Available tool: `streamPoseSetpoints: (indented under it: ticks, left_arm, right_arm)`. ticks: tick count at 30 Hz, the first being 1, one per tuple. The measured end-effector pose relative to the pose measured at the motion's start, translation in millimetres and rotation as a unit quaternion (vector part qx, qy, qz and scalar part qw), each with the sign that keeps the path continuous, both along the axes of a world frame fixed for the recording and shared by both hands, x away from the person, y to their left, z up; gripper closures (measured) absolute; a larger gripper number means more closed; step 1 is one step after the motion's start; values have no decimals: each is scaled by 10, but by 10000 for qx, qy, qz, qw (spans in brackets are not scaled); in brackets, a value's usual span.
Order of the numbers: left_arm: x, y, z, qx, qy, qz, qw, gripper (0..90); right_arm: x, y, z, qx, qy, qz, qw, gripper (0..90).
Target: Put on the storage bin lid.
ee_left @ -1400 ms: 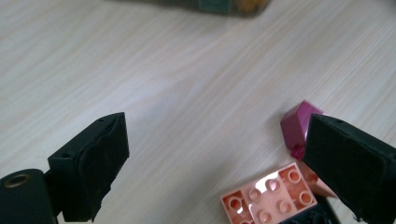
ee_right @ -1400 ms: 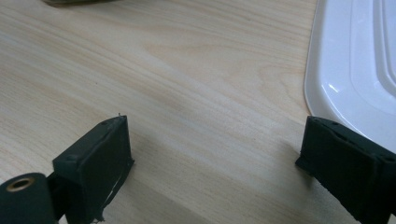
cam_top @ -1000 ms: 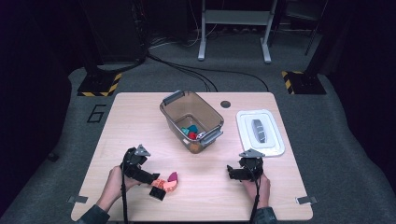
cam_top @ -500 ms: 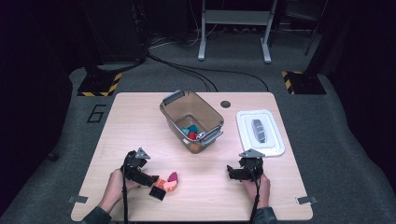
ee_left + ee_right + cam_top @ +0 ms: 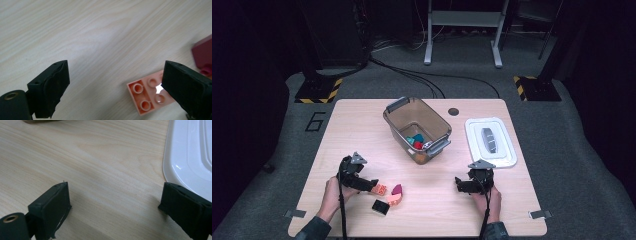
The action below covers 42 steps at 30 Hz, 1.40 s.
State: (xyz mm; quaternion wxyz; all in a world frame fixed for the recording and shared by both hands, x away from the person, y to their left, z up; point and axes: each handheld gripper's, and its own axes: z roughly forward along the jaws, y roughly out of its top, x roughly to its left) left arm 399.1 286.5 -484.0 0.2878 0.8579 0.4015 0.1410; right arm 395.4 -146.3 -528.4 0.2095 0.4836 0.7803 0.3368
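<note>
The salmon brick (image 5: 147, 96) lies stud-side up on the near left part of the table (image 5: 362, 125), partly under the right-hand jaw in the left gripper view. A dark red piece (image 5: 203, 53) sits just beyond it, and a black brick (image 5: 380, 207) lies nearer the table edge. The left gripper (image 5: 373, 186) hovers low at this cluster with jaws spread wide; nothing is between the pads, and the jaws have just been closing slightly.

Risk assessment: the salmon brick is off-centre, beside one jaw and not between both. Closing from this position would likely push the brick sideways or tip it, or trap the dark red piece with it. Re-centring before closing is advised.

The right gripper (image 5: 468, 185) rests at near right, jaws apart and empty over bare wood, just beside the white lid (image 5: 507, 150). The open brown bin (image 5: 398, 125), holding a few coloured pieces, stands at centre, well apart from both grippers.
</note>
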Motion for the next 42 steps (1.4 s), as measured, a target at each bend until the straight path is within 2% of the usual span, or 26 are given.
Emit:
streamPoseSetpoints:
  ticks: [2, 4, 5, 7, 9, 10, 12, 14, 16, 17, 20, 22, 24, 26, 27, 29, 31, 34, 39, 42]
  left_arm:
    - [-15, 15, 53, 11, -27, -131, 9999, 75]
    - [-28, 18, 74, -63, 67, -360, 9993, 81]
    - [-37, 4, 62, -40, 49, -440, 9990, 76]
    - [-49, -32, 24, -5, 186, -620, 9979, 83]
    - [-58, -52, 1, 12, 176, -682, 9975, 85]
    - [-64, -70, -28, 47, 245, -783, 9966, 90]
    - [-71, -77, -47, 42, 207, -800, 9966, 118]
    - [-82, -95, -80, 155, 250, -895, 9956, 154]
    - [-93, -98, -81, 97, 292, -934, 9952, 172]
    - [-117, -108, -89, 115, 215, -942, 9953, 184]
    - [-135, -95, -66, 35, 263, -1027, 9944, 192]
    - [-135, -90, -63, -15, 226, -1044, 9943, 194]
    - [-134, -87, -54, -5, 279, -1162, 9928, 200]
    - [-135, -104, -87, 83, 279, -1275, 9914, 234]
    - [-138, -104, -97, 71, 352, -1371, 9899, 254]
    - [-144, -110, -116, 121, 363, -1444, 9888, 289]
    - [-152, -116, -130, 109, 346, -1461, 9886, 309]
    - [-159, -122, -135, 162, 274, -1442, 9890, 431]
    - [-168, -140, -178, 211, 245, -1405, 9895, 521]
    - [-179, -143, -198, 192, 145, -1372, 9903, 575]
  right_arm:
    - [0, 0, 0, 0, -1, 0, 10000, 77]
    - [0, 0, 0, -2, 0, 0, 10000, 77]
    - [-1, 0, 0, -1, -1, -2, 10000, 77]
    - [-1, 0, 0, 0, 0, -3, 10000, 77]
    - [-1, 0, 0, -1, 0, -3, 10000, 77]
    - [-1, 0, 0, -1, -2, -4, 10000, 77]
    - [-1, 0, 0, -1, -1, -4, 10000, 77]
    - [-1, 0, 0, -1, 0, -4, 10000, 77]
    - [-1, 0, 0, -1, 0, -3, 10000, 77]
    - [1, -1, -1, -4, -10, 2, 10000, 77]
    - [-1, 0, 0, -2, 0, -3, 10000, 77]
    - [-1, 0, 0, -1, 0, -4, 10000, 77]
    - [-1, 0, 0, -1, 1, -3, 10000, 77]
    - [-1, 0, 0, -1, 0, -4, 10000, 77]
    - [-1, 0, 0, 0, 0, -4, 10000, 77]
    - [-1, 0, 0, -2, -1, -3, 10000, 77]
    - [-1, 0, 0, 0, 0, -3, 10000, 77]
    - [-1, 0, 0, 0, 1, -3, 10000, 77]
    - [0, 0, 0, 1, 0, -4, 10000, 77]
    - [-1, 0, 0, 0, 0, -4, 10000, 77]
